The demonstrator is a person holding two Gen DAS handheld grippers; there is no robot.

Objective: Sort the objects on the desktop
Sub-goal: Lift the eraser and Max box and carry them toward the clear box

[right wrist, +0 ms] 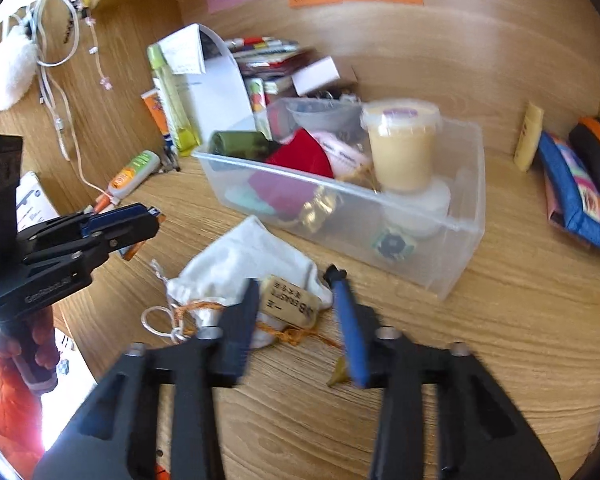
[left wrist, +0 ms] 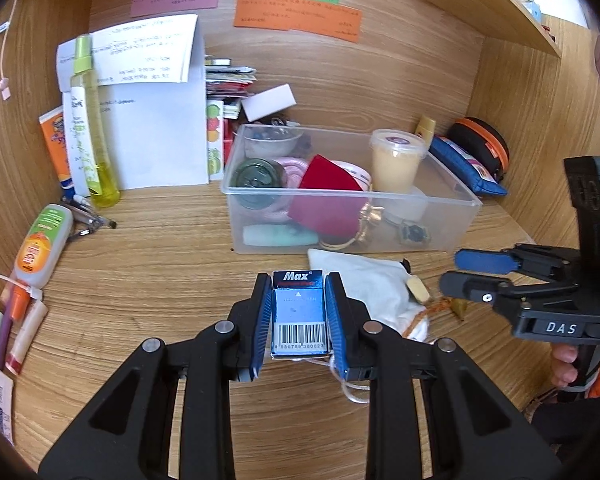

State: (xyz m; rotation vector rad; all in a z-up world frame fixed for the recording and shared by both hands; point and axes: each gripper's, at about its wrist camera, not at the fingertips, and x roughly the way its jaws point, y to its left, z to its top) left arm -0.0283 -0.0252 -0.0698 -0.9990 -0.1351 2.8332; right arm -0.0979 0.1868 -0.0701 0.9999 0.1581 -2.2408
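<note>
Left gripper [left wrist: 299, 312] has its jaws clamped on a small blue Max box [left wrist: 299, 314], barcode facing the camera, held at lower centre of the left wrist view above the bench [left wrist: 148, 288]. Right gripper [right wrist: 300, 320] has its jaws spread apart with nothing between them, hovering over a wooden tag [right wrist: 290, 300] that lies on a white drawstring pouch [right wrist: 244, 260], centre of the right wrist view; an orange cord [right wrist: 296, 334] trails from the tag. Just behind the pouch sits a clear plastic bin [left wrist: 436, 208], mid-frame, crowded: lidded cup of beige stuff [left wrist: 396, 164], red cloth pouch [left wrist: 324, 196], dark green round tin [left wrist: 256, 178], mint tube [left wrist: 278, 236], pink rope, small clear bowl. Right of the bin against the wall: blue pencil case [left wrist: 466, 168], black-orange zip case [left wrist: 482, 144], small yellow tube [right wrist: 529, 136]. Left side of the left wrist view: tall yellow spray bottle [left wrist: 88, 120] upright in front of folded white papers [left wrist: 156, 128], orange tube behind it, grey-green orange-label bottle [left wrist: 42, 246] lying flat, pens and lip balms near the lower left edge. Stack of packets and a white box [left wrist: 268, 102] behind the bin. Bench is light wood grain, boxed in by wood walls on three sides, shelf at upper right; pink, green and orange notes [left wrist: 296, 16] stuck on the back wall. White cables hang at upper left of the right wrist view.
</note>
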